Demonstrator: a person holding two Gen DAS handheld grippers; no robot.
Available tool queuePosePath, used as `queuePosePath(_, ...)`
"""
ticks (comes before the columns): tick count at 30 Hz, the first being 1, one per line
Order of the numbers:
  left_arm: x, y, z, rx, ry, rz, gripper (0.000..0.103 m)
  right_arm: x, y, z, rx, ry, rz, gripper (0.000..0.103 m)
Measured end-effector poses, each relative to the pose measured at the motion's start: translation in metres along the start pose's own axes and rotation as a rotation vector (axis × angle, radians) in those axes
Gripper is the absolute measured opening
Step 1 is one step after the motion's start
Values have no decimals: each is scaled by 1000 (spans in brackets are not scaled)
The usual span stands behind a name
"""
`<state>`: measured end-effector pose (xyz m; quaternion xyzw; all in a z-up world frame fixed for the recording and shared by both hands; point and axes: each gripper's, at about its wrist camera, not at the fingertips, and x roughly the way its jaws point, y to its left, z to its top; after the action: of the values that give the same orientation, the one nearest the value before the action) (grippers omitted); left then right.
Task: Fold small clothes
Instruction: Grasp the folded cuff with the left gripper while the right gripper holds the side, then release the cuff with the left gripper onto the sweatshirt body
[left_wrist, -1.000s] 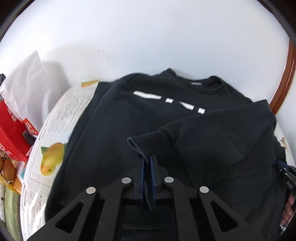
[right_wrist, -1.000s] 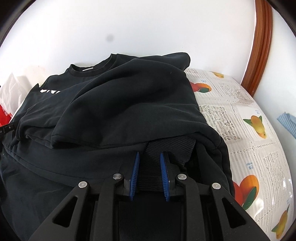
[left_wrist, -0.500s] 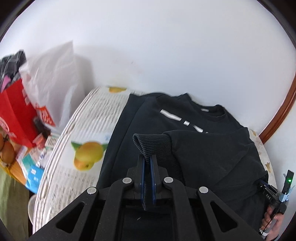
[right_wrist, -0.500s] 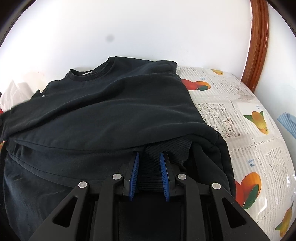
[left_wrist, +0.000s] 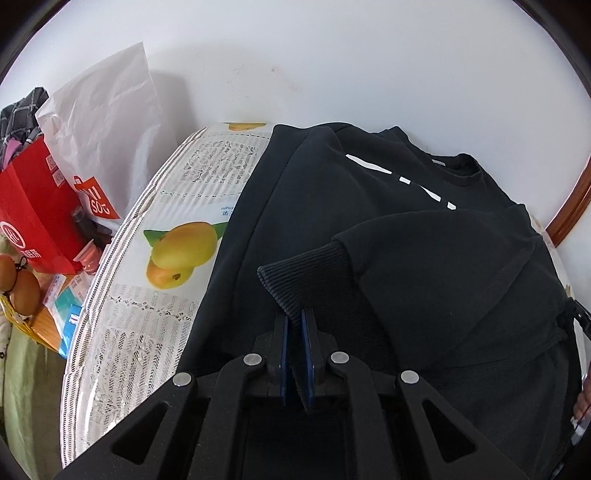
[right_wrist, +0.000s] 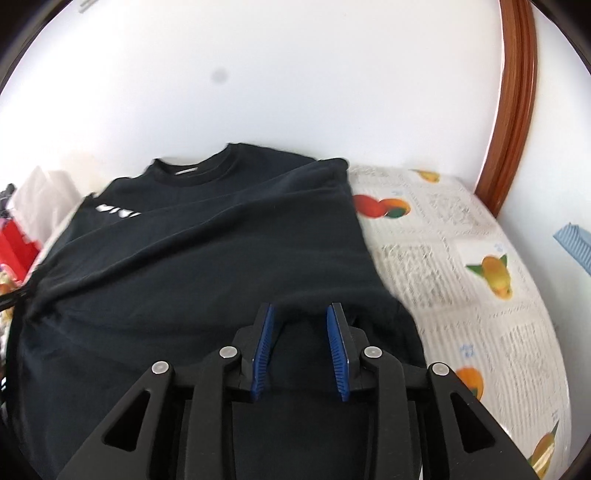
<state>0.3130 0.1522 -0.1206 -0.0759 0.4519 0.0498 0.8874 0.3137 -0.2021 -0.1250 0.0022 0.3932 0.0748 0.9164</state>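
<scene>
**Sleeve cuff pinched as black sweatshirt lies across fruit-print cloth**

Left wrist view: the left tongs (left_wrist: 296, 325) are clenched on the ribbed cuff (left_wrist: 306, 280) of a black sweatshirt (left_wrist: 332, 206), the sleeve drawn across the garment's body. The sweatshirt lies flat on a surface covered by a newsprint-and-fruit patterned cloth (left_wrist: 177, 251), its collar toward the far edge by the white wall (left_wrist: 295, 66). White lettering (left_wrist: 402, 181) crosses its chest. Beyond the surface's left edge stand a red paper bag (left_wrist: 33, 210) and a white plastic bag (left_wrist: 103, 122).

Right wrist view: the right tongs (right_wrist: 300, 325) are released, blue pads (right_wrist: 263, 343) spread apart over dark fabric at the sweatshirt's near right side. The sweatshirt (right_wrist: 207, 258) covers the left and middle of the surface; bare patterned cloth (right_wrist: 461, 266) runs along the right edge. A brown wooden frame (right_wrist: 513, 92) rises at the far right corner.
</scene>
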Motion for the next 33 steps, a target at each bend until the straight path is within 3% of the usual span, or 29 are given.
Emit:
queuePosePath(5,-6,4,-5,9,4,-11,10,33,-3,-2,12,80,-38,30)
queuePosePath(8,-15,5,-8,14,-4,-24,22,25,-2,-4,11,100,-60,31)
queuePosePath(10,-21,5,-11,14,-12,-34,29,16,-3,-7,14,93,-64,32)
queuePosePath(12,-31,3,-16,20,-32,-31,31,5,-4,-13,19,82,-81,46)
queuePosePath(14,-44,-1,-21,27,-57,-30,34,-9,-7,-20,29,59,-109,52)
queuePosePath(21,-81,-18,-41,83,-119,-53,40,-61,-16,-44,23,31,-168,52)
queuePosePath(24,-92,-22,-50,94,-118,-79,40,-88,-20,-57,34,10,-207,52)
queuePosePath(33,-119,-39,-69,213,-109,-127,40,-137,-26,-102,101,46,-210,52)
